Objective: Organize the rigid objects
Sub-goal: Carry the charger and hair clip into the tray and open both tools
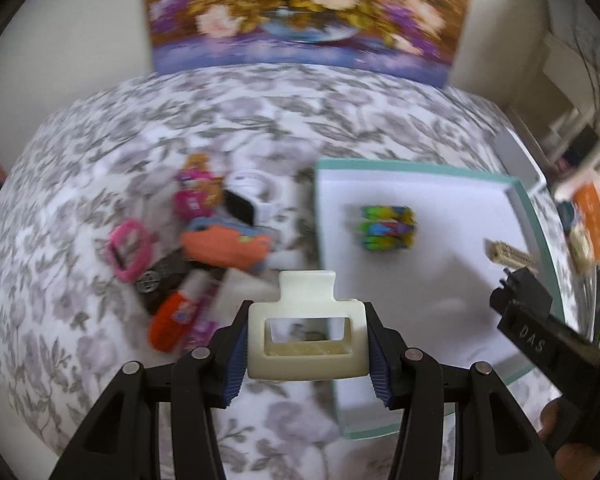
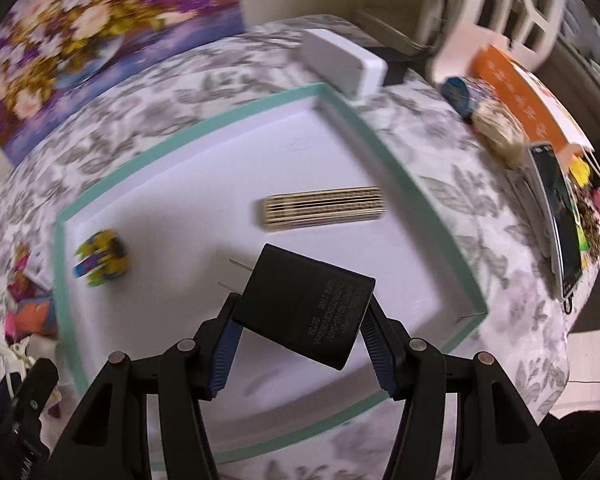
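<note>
Left claw [image 1: 307,344] pinching cream hair clip [image 1: 307,332], right claw [image 2: 300,320] gripping black charger [image 2: 304,312] (prongs visible right view only).

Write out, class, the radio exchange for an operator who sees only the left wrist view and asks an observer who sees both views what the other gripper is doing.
Operator: My left gripper is shut on the cream hair clip. What is that black thing on the right?
Observer: A plug adapter with two metal prongs and printed lettering, clamped in the right gripper.
Operator: Where is it relative to the tray?
Observer: Above the white floor of the teal-rimmed tray, on the near side of the wooden stick bundle.
</note>
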A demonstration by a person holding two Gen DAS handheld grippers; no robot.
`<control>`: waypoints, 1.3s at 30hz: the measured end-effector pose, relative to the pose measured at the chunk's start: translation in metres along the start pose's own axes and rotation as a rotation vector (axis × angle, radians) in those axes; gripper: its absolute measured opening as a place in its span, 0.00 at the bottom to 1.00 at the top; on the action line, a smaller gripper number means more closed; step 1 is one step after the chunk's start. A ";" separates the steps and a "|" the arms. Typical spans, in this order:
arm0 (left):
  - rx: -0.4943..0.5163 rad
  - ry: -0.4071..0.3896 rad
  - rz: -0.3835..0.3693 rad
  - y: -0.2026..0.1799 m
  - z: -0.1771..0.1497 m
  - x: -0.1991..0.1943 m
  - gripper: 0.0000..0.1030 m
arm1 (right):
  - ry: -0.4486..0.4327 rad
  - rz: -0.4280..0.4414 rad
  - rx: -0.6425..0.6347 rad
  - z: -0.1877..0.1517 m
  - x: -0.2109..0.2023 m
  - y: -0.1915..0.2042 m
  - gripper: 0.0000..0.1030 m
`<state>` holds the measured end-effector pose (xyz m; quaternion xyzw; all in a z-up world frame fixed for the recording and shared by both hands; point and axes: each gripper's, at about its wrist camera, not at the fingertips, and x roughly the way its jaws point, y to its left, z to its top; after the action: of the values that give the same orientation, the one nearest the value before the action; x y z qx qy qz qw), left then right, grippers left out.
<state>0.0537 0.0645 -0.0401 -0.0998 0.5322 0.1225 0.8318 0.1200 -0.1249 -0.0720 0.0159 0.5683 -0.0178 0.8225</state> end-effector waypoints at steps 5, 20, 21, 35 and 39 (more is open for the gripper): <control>0.045 0.007 -0.009 -0.021 0.000 0.011 0.52 | 0.007 -0.010 0.049 0.006 0.008 -0.022 0.58; 0.158 0.012 0.020 -0.054 0.001 0.042 0.52 | 0.025 -0.034 0.042 0.011 0.024 -0.032 0.58; 0.157 0.014 0.016 -0.055 0.001 0.042 0.52 | 0.026 -0.035 0.041 0.011 0.024 -0.032 0.58; 0.127 0.022 -0.017 -0.049 0.004 0.035 0.53 | 0.023 -0.033 0.004 0.009 0.021 -0.024 0.58; 0.122 0.016 -0.029 -0.048 0.006 0.031 0.53 | 0.022 -0.026 0.005 0.009 0.019 -0.024 0.58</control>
<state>0.0859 0.0239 -0.0643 -0.0577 0.5438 0.0772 0.8336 0.1345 -0.1494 -0.0868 0.0107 0.5772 -0.0295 0.8160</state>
